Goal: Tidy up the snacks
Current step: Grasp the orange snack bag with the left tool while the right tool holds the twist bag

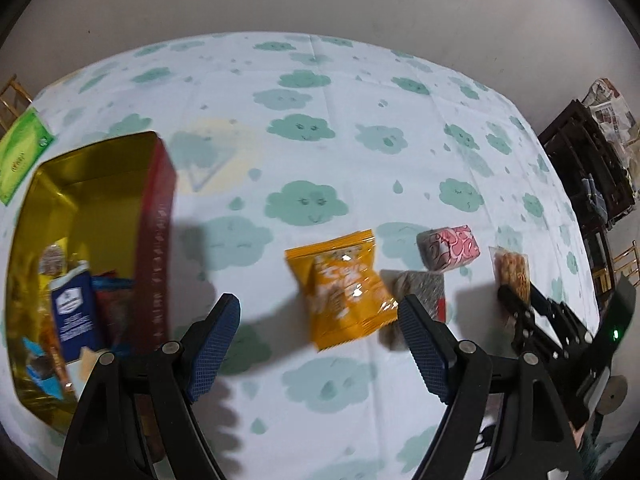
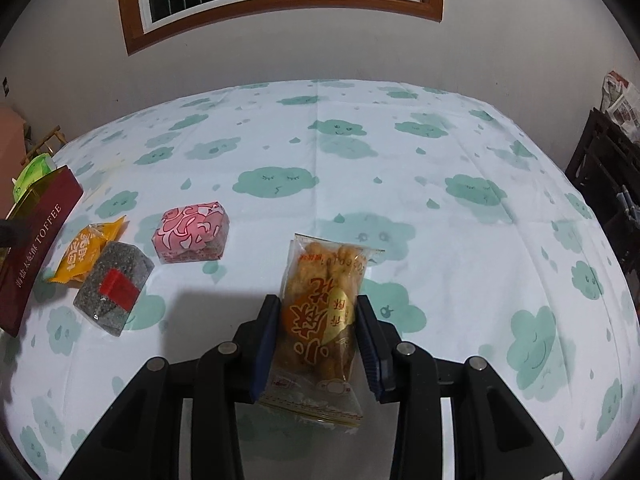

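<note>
Several snacks already sit in my tin (image 1: 158, 216); my right gripper (image 2: 318, 344) clamps the fried-twist packet (image 2: 322, 320), my left gripper (image 1: 320, 344) gapes empty, three packets still out

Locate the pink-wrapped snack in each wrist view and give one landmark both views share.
Left wrist view: the pink-wrapped snack lies right of centre, just beyond the grey speckled packet.
Right wrist view: it lies left of centre, up and right of that grey packet.
Shared landmark: the yellow snack bag, beside the red toffee tin.
</note>
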Available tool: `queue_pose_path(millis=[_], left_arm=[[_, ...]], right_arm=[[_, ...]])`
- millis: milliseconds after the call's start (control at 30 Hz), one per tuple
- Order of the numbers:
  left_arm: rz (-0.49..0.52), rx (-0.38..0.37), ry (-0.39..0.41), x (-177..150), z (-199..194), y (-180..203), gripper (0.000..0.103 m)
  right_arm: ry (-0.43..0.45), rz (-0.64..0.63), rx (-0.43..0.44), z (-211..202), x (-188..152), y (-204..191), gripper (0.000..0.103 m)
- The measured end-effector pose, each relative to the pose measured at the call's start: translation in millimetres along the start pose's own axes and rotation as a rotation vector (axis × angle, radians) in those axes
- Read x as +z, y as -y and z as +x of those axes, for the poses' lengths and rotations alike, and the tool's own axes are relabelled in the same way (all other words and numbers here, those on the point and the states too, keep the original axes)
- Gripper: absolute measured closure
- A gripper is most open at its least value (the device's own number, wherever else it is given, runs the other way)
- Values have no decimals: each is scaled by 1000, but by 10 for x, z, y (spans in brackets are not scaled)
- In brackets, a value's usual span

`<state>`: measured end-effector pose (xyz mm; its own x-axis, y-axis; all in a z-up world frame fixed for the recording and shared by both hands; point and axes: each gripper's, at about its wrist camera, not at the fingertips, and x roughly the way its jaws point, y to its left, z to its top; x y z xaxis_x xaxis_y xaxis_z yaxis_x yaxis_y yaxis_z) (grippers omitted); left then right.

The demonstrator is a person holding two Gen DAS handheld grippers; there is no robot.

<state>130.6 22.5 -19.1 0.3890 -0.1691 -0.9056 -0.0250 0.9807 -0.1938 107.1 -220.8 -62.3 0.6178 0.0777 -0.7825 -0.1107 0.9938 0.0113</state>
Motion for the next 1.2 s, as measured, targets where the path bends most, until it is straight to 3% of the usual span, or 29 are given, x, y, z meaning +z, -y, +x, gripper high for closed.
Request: queue_pose_path(millis=[500, 567, 700, 1200], left_arm=[[-27, 66, -87, 168, 521, 141, 26], [-17, 78, -94, 125, 556, 108, 29], [23, 96, -71, 71, 517, 56, 47], [56, 82, -38, 65, 484, 10, 60]], right_arm=[[-3, -15, -13, 9, -3, -44, 63], [-3, -15, -13, 9, -3, -46, 63], [-3, -15, -13, 7, -2, -34, 63], [-3, -14, -13, 10, -2, -39, 63]])
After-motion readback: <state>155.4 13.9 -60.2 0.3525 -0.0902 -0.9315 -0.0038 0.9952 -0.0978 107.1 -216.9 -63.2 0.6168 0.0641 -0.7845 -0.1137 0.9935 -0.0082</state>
